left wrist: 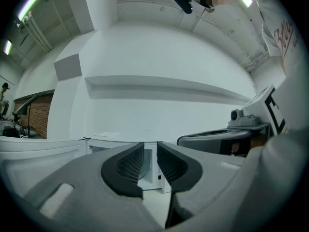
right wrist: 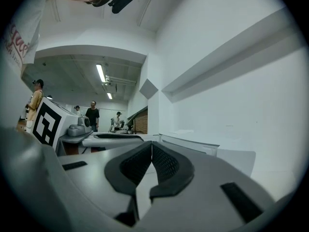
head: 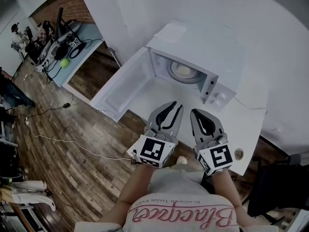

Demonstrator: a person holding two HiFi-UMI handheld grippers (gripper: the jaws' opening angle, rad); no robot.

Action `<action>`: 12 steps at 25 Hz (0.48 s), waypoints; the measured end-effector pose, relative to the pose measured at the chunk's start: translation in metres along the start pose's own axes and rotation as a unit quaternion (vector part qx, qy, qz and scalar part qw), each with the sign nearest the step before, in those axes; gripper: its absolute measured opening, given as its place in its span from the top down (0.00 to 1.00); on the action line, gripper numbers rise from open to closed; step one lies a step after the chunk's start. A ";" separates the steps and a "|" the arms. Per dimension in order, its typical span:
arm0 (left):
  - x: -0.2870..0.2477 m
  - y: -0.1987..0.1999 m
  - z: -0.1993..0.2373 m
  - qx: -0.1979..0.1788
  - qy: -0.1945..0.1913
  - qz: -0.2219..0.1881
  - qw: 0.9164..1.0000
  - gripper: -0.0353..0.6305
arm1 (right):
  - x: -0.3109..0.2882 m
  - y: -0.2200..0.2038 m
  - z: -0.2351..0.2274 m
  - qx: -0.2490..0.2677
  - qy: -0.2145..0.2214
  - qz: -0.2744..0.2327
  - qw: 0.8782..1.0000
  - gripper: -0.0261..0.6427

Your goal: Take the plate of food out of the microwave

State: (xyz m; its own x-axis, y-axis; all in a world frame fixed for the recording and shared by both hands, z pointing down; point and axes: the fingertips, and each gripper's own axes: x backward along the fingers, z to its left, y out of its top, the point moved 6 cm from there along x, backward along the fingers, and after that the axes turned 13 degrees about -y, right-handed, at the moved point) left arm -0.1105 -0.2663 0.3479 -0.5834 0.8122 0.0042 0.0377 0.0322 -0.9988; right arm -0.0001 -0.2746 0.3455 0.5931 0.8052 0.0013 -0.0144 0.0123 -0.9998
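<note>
Two grippers level above desk (head: 244,124), pointed at open microwave (head: 227,57), door (head: 120,83) swung wide for access. Plate of food (head: 183,71) inside cavity, untouched. Left gripper (head: 176,105) fingers (left wrist: 128,166) narrowly apart, empty; right gripper (head: 195,111) fingers (right wrist: 166,166) together, empty. Probably approach posture, wider spread needed for rim.

Setting: open-plan research or test lab. Evidence:
- A white box-shaped microwave oven (head: 227,57), door open, sits on a plain white table (head: 241,124) against bare white walls.
- The dark wooden plank floor (head: 72,144) is crossed by loose white cables (head: 58,140).
- A pale blue work table (head: 89,45) is heaped with black gear and wires, near a red brick wall (head: 63,6).
- Overhead are long fluorescent ceiling tubes (right wrist: 101,73); several people (right wrist: 91,115) stand across the room.
</note>
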 end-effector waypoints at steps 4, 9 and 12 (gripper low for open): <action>-0.019 -0.005 0.005 0.016 -0.004 0.017 1.000 0.75 | -0.011 -0.003 -0.014 -0.010 0.010 0.000 1.000 0.94; -0.035 -0.013 0.006 0.028 -0.009 0.042 0.999 0.71 | -0.020 -0.005 -0.028 -0.020 0.016 0.000 1.000 0.94; -0.040 -0.017 0.006 0.017 -0.004 0.051 0.999 0.61 | -0.021 -0.009 -0.033 -0.024 0.018 0.001 1.000 0.94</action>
State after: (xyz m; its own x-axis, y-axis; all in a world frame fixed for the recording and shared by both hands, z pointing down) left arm -0.0921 -0.3030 0.3644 -0.5841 0.8059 -0.0970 0.0696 -0.0694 -0.9952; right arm 0.0141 -0.3113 0.3542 0.6223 0.7828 0.0002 0.0234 -0.0183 -0.9996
